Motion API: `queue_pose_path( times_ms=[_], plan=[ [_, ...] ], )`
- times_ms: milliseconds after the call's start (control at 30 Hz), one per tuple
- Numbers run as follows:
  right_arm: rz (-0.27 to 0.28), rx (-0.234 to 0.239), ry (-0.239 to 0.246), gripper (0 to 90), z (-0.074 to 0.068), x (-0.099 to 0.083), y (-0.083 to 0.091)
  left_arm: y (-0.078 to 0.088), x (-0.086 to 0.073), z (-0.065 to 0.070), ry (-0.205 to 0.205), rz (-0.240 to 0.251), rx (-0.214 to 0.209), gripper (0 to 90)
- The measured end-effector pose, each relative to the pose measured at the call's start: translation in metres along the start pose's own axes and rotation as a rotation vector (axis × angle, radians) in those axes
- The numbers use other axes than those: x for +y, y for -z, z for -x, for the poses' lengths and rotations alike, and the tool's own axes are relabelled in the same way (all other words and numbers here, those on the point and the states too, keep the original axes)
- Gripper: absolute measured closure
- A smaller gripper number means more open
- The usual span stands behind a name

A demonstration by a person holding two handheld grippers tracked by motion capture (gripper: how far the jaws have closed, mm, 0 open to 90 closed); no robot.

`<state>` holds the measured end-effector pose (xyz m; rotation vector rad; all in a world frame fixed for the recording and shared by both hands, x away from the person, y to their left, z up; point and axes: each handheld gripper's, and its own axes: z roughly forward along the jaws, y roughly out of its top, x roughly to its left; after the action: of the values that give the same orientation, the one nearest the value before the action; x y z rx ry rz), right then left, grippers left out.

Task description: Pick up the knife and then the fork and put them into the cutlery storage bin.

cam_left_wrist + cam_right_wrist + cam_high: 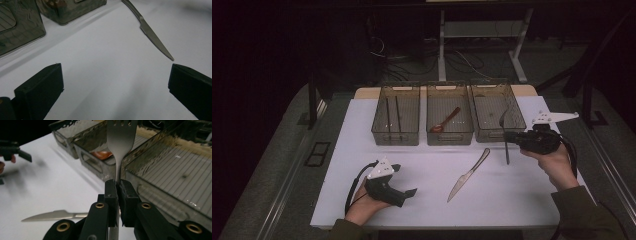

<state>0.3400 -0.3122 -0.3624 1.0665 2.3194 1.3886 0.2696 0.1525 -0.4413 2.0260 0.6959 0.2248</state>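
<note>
Right hand-held gripper (pixel 508 136) is clamped on a fork (pixel 505 131), jaws pinched tight on the handle. Fork stands roughly upright, tines up, handle end hanging below the jaws. In the high view it sits at the front wall of the right-hand bin (pixel 495 112), just off the tabletop (pixel 422 200). In the right gripper view the fork (pixel 120 142) rises straight out of the jaws, tines cut off by the top edge, bins right behind it.

Left hand-held gripper (pixel 408 192) is wide open with nothing between the jaws, resting low at the near left of the tabletop. Its own view shows bare white surface between the two black jaws.

Surroundings:
- Knife (pixel 468 175) lies flat on the tabletop between the two grippers, tip toward the person, handle angled toward the bins. Touches neither gripper. In the left gripper view the knife (pixel 152 33) is ahead and right of the open jaws.
- Three clear bins in a row at the far side. Left bin (pixel 396 115) holds two dark thin sticks (pixel 392 115). Middle bin (pixel 449 114) holds a brown spoon (pixel 445 121). Right-hand bin's contents: can't tell.
- The right-hand bin's front wall is the one thing close to the fork.
</note>
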Motion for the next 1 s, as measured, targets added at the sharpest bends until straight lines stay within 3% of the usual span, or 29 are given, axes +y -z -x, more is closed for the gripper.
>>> queue_pose_path(
  times_ms=[500,767,1000],
  plan=[
    [0.114,-0.071,-0.014,83.9,0.023,0.042,0.002,0.001,0.0,0.0,0.0,0.002,0.001,0.0],
    [0.115,-0.152,0.0,83.9,0.045,0.071,-0.004,0.001,0.0,0.0,0.0,0.003,-0.002,0.0],
    [0.065,-0.204,-0.023,83.9,0.069,0.077,-0.02,0.001,-0.001,0.0,0.003,0.009,-0.004,0.0]
  ],
)
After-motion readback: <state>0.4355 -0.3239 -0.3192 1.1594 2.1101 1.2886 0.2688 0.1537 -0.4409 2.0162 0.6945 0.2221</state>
